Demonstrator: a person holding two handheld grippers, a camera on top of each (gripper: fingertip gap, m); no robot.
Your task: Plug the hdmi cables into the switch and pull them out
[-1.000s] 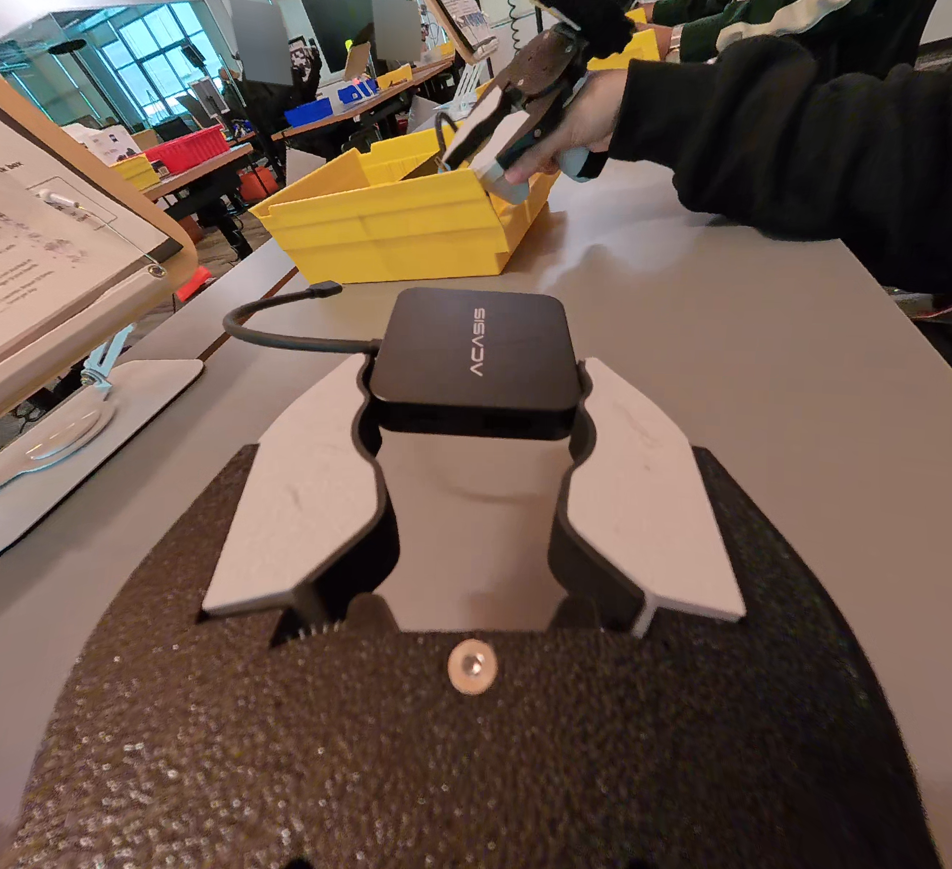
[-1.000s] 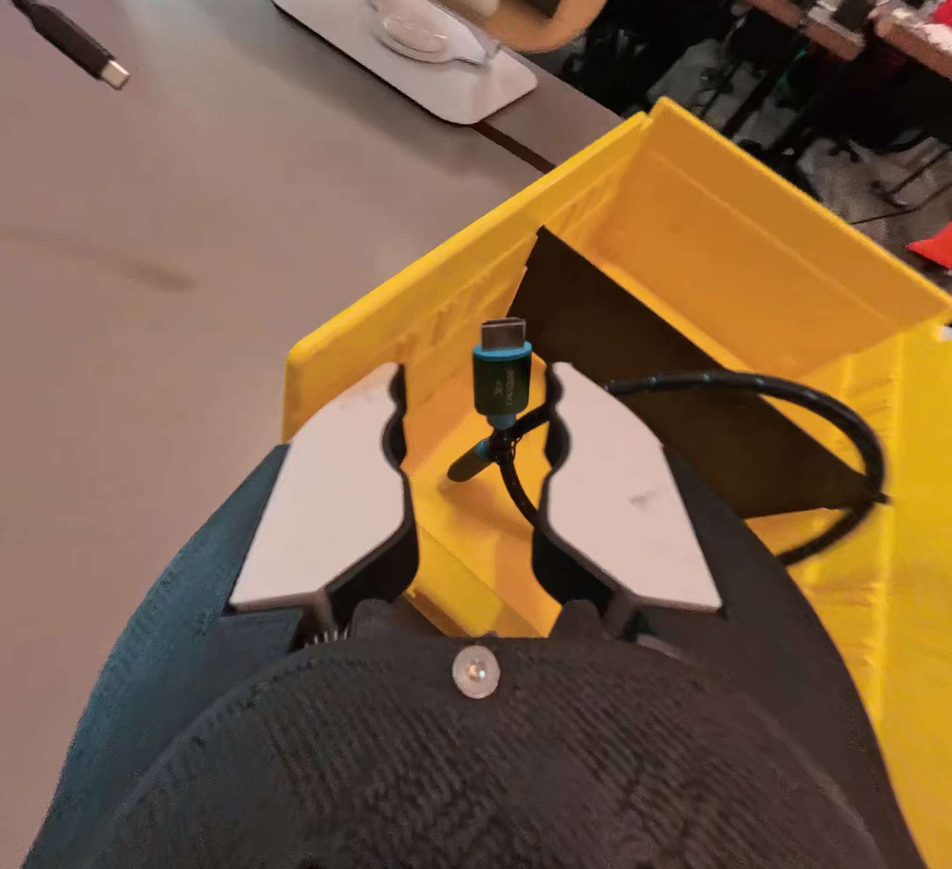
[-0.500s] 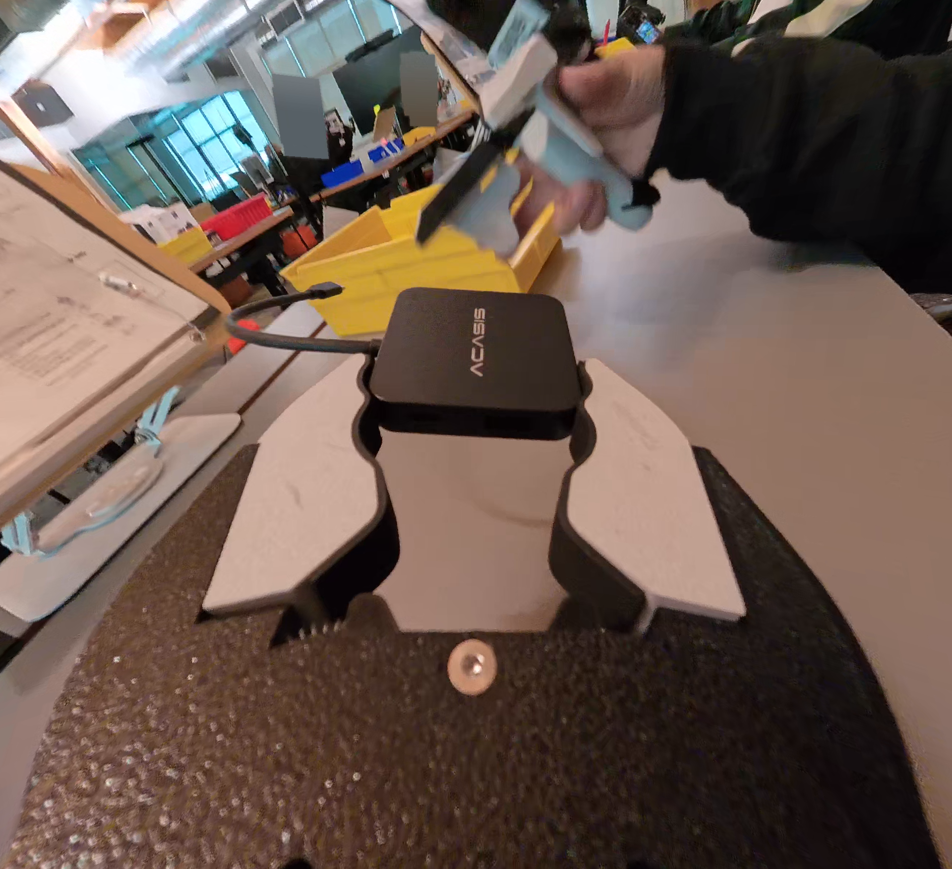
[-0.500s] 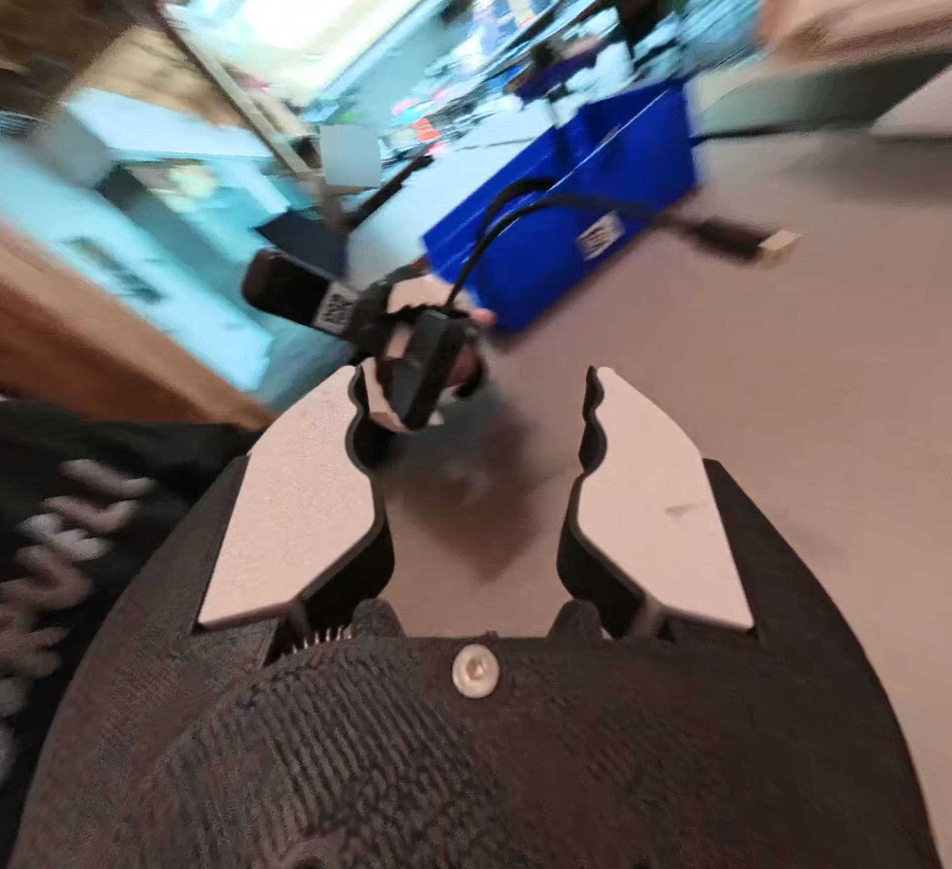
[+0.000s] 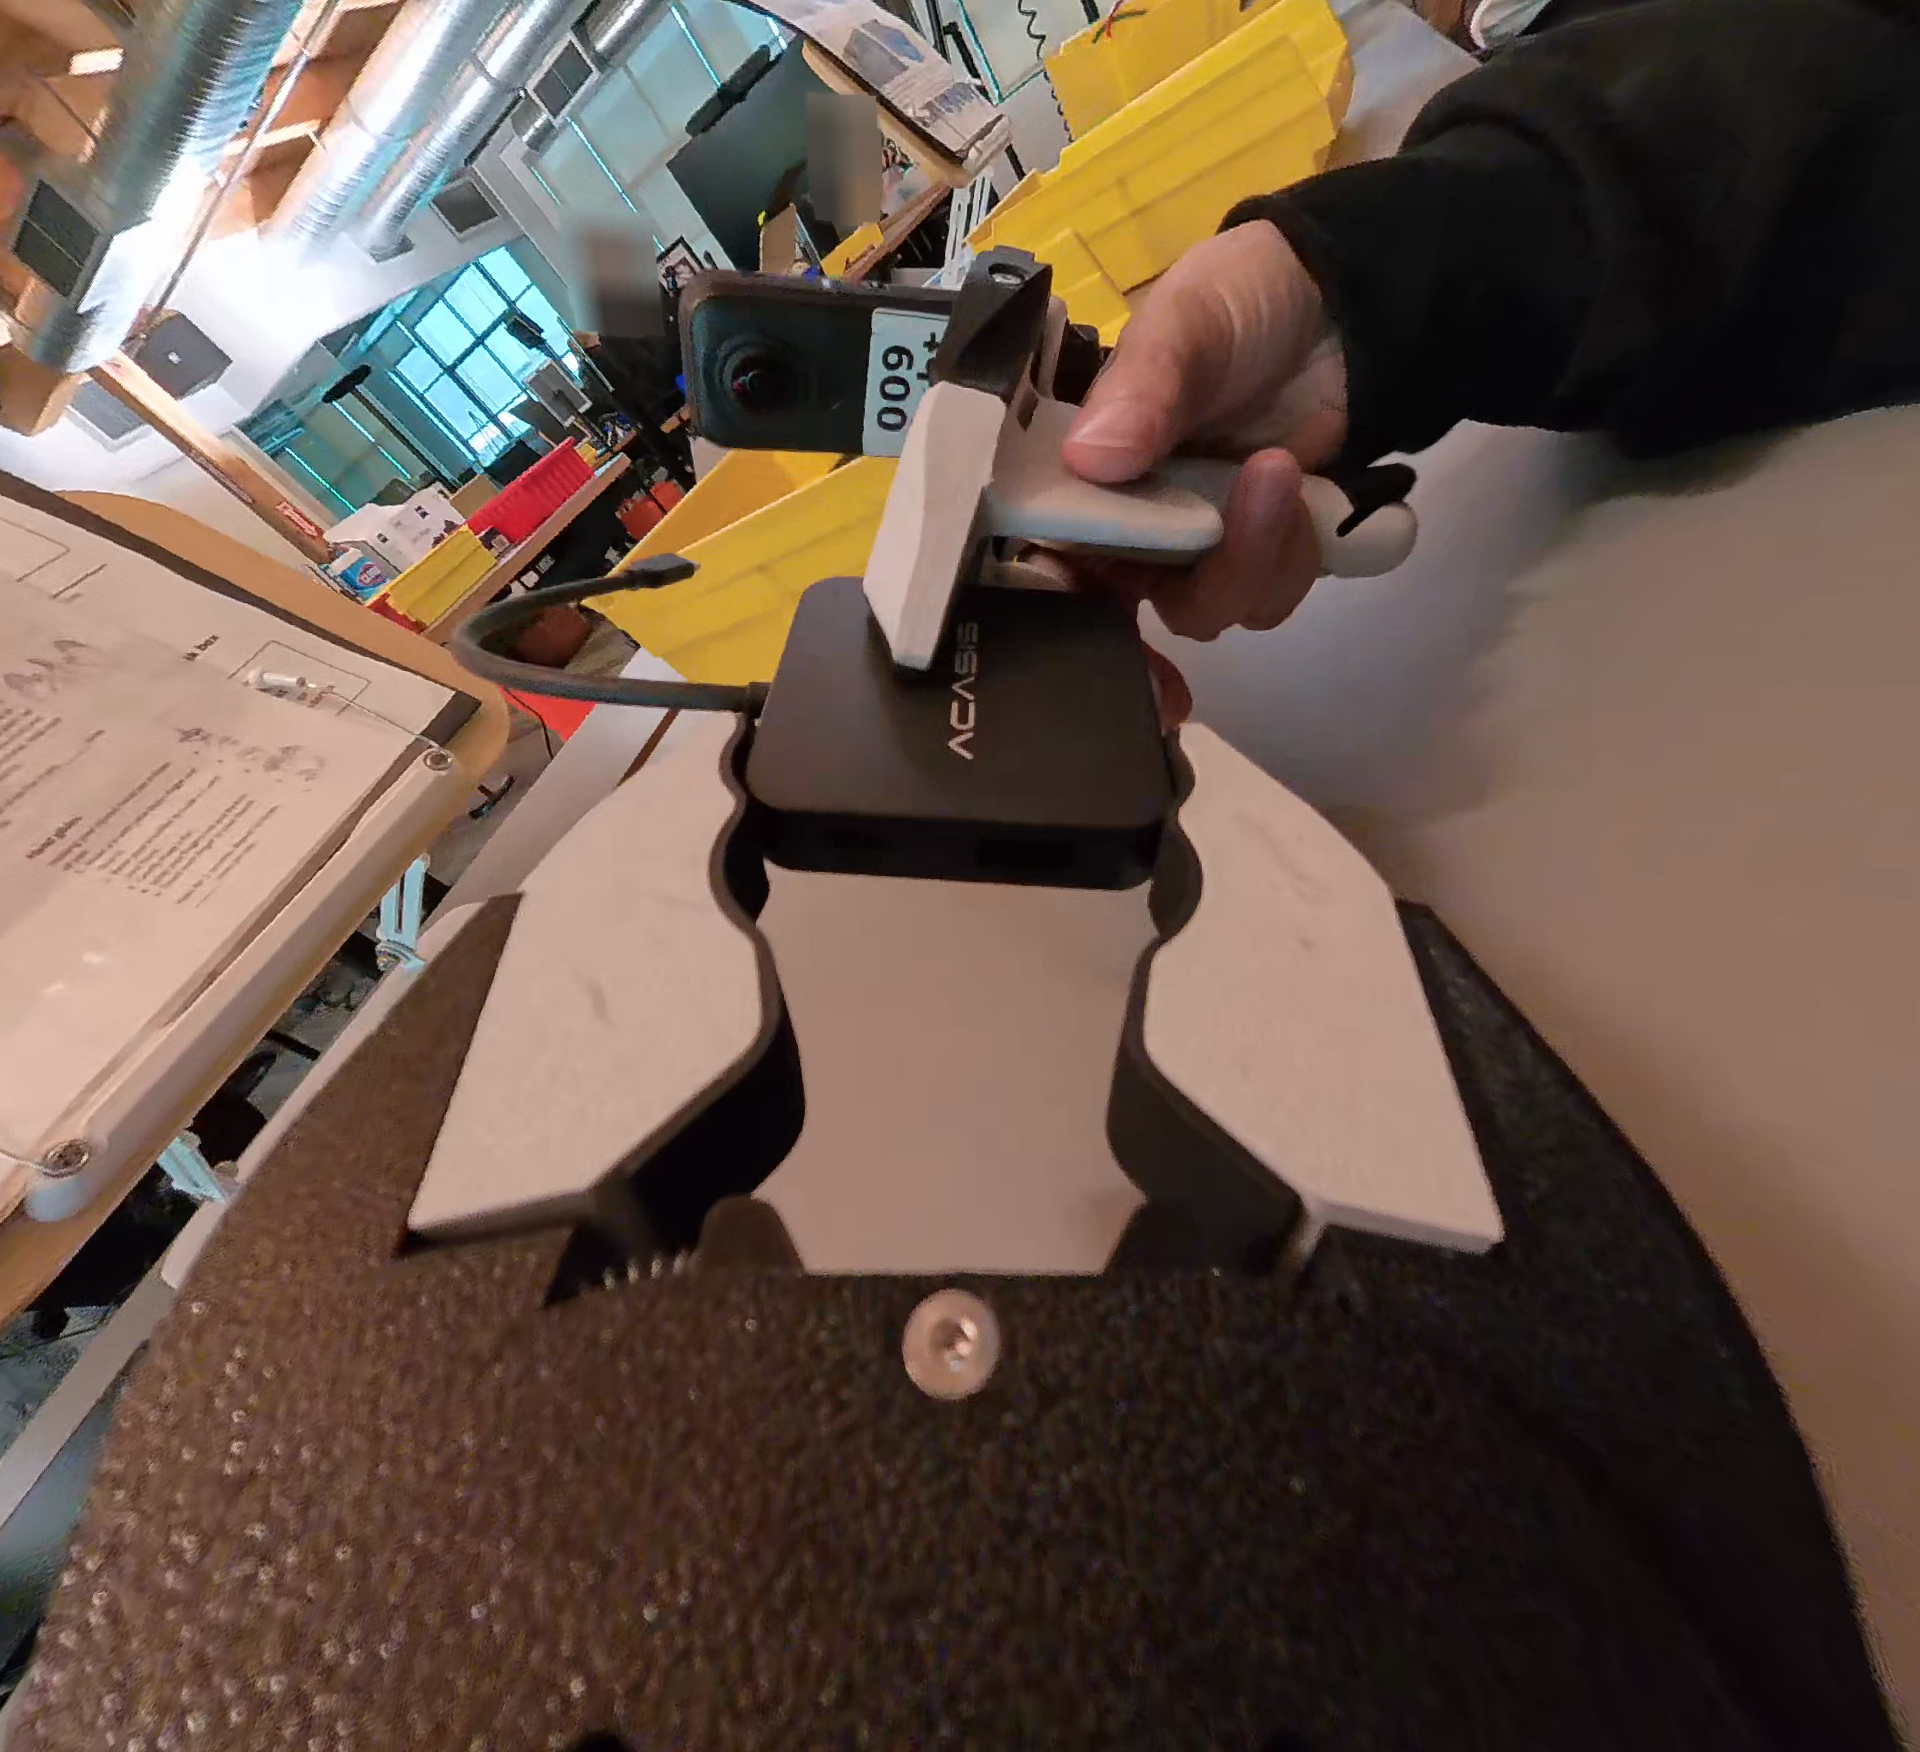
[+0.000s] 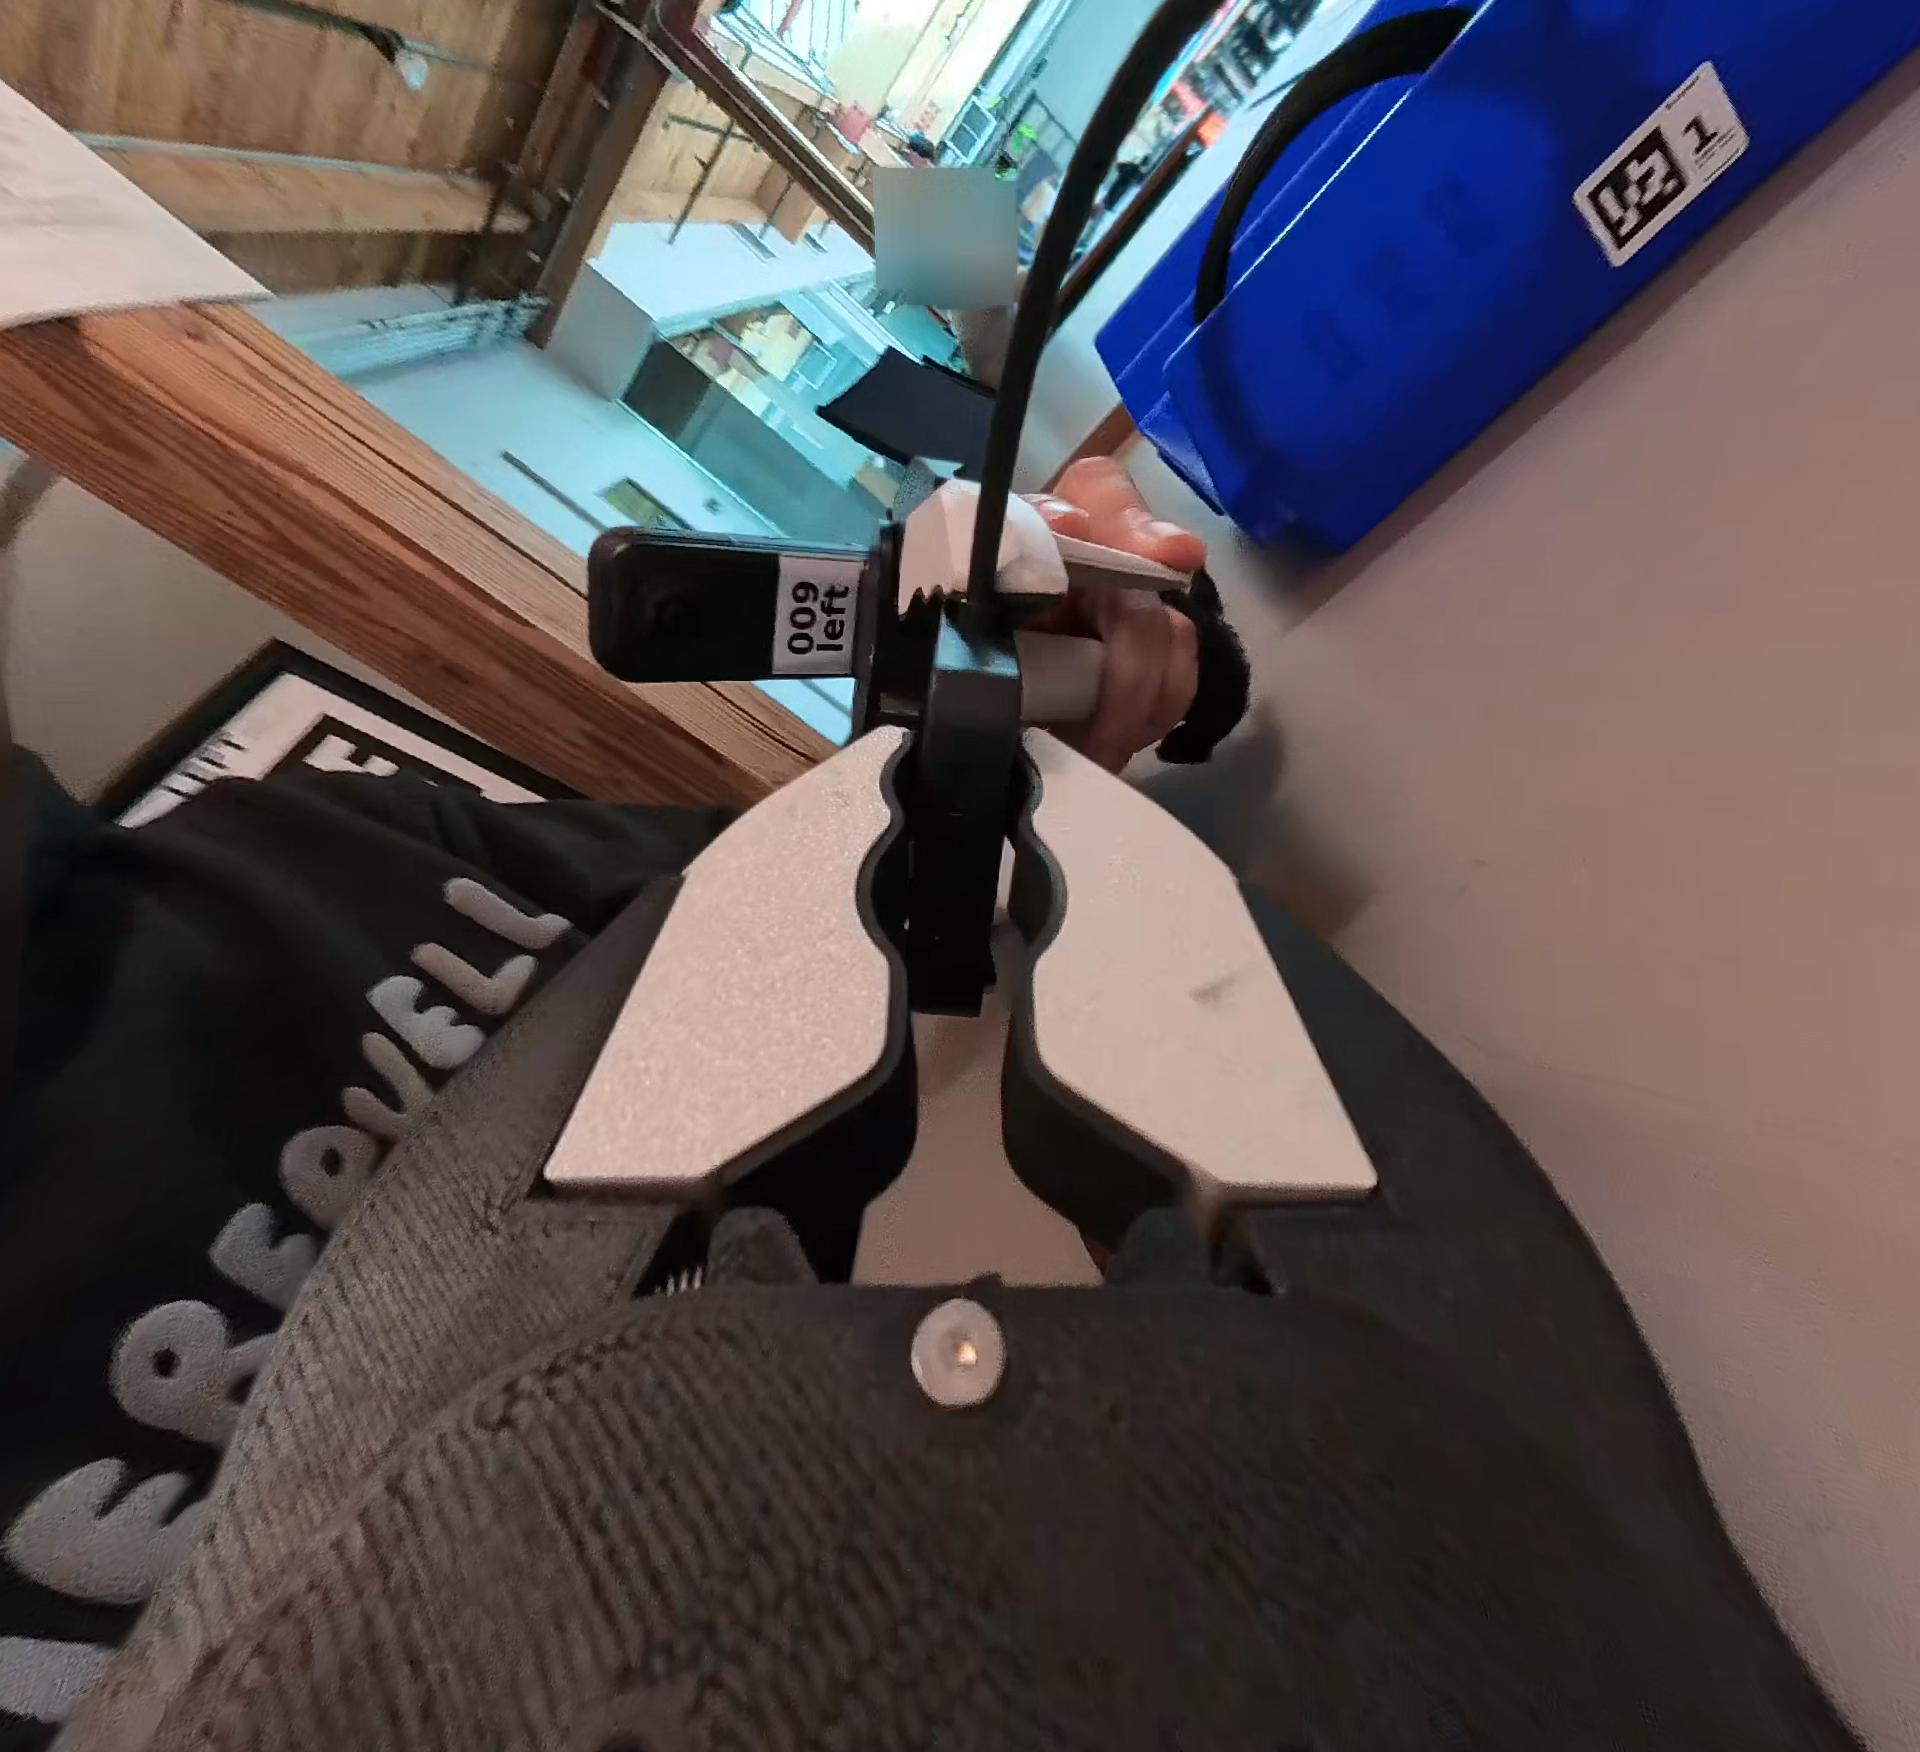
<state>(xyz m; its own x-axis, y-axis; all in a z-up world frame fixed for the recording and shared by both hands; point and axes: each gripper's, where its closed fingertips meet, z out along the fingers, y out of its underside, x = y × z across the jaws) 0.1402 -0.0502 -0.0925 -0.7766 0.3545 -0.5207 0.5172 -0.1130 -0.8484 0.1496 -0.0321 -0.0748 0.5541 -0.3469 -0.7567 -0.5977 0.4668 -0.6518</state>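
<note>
Progress check: we'd say we're basically at square one. The switch [image 5: 940, 726] is a flat black box, up off the table [image 5: 1579, 767] and sitting between the tips of the left gripper [image 5: 956, 772], whose tongs press on its left and right sides. The two slots on its near face look empty, and we can't spot an hdmi cable anywhere in either view. So nothing is plugged in yet, and all the plugging and pulling out is still left to do. The only lead we see is the switch's own short black cable [image 5: 561, 658], which curls off to the left with its bare plug in the air.

The right gripper [image 6: 956, 762] comes in from the far side, facing the left one. In the right wrist view its tongs are nearly together with the box edge-on between them, and in the left wrist view one pad lies flat on the lid. So it looks like a top-and-bottom pinch on the far end, though the lower pad is hidden. Our guess is a regrip or handover.

The right hand [image 5: 1205, 414] wraps the handle with the thumb on top, and the black sleeve [image 5: 1621, 196] reaches in from the right. The left hand [image 6: 1127, 653] shows behind its gripper. A yellow bin [image 5: 774, 559] sits just beyond, and a blue bin [image 6: 1455, 268] is off to the side.
</note>
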